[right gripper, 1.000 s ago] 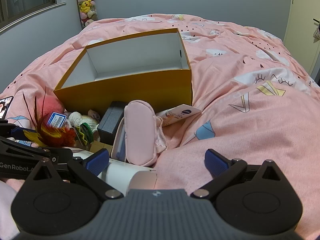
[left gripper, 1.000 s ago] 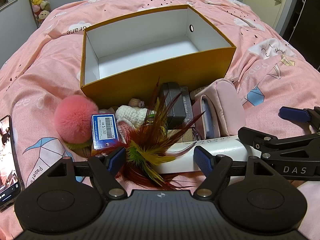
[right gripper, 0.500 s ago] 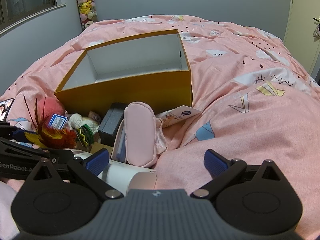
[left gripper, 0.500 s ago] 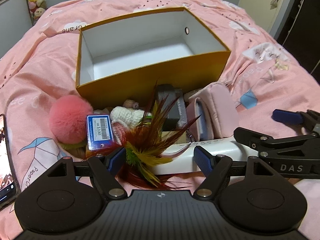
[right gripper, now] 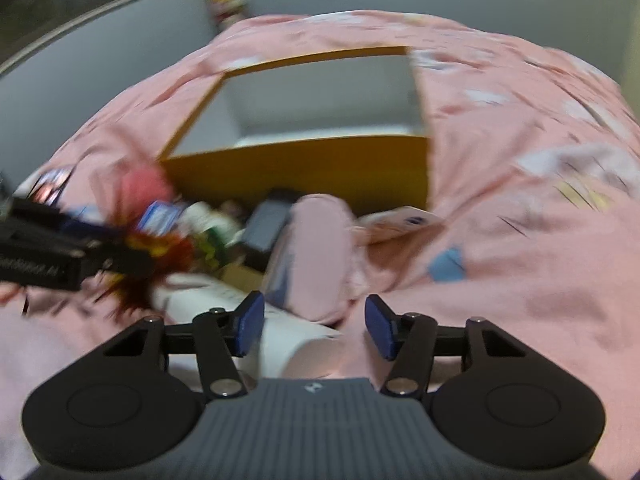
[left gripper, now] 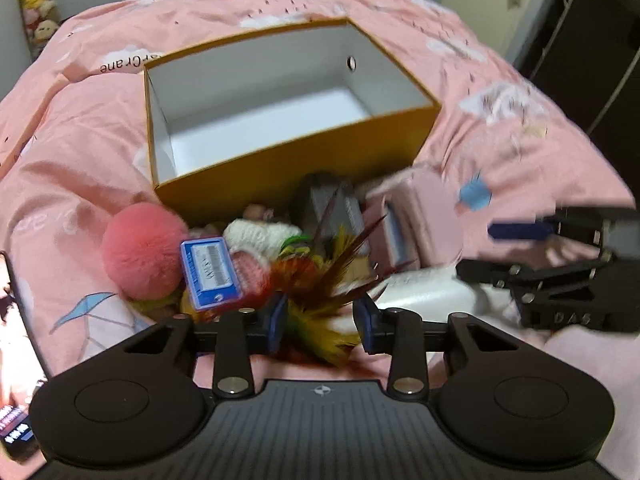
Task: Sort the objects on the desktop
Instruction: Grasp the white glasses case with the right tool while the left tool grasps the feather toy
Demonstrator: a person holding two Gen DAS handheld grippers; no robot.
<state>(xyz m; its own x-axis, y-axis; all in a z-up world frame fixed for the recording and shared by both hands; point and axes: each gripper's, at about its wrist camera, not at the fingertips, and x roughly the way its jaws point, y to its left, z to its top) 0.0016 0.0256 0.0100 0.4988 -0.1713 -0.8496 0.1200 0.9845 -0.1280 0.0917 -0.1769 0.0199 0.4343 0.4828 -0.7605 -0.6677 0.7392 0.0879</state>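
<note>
Left gripper (left gripper: 320,322) closing around feather toy (left gripper: 320,280); right gripper (right gripper: 314,326) half-closed over white tube (right gripper: 280,332).
Grip the feathers' bundled base, then lift clear toward the box (left gripper: 304,168).

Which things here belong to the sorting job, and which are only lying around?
Job:
yellow box, empty
feather toy, between the just-closing left gripper jaws
pink pompom
blue tagged pack
pink pouch
white cylinder

Lying about:
phone
pink duvet
</note>
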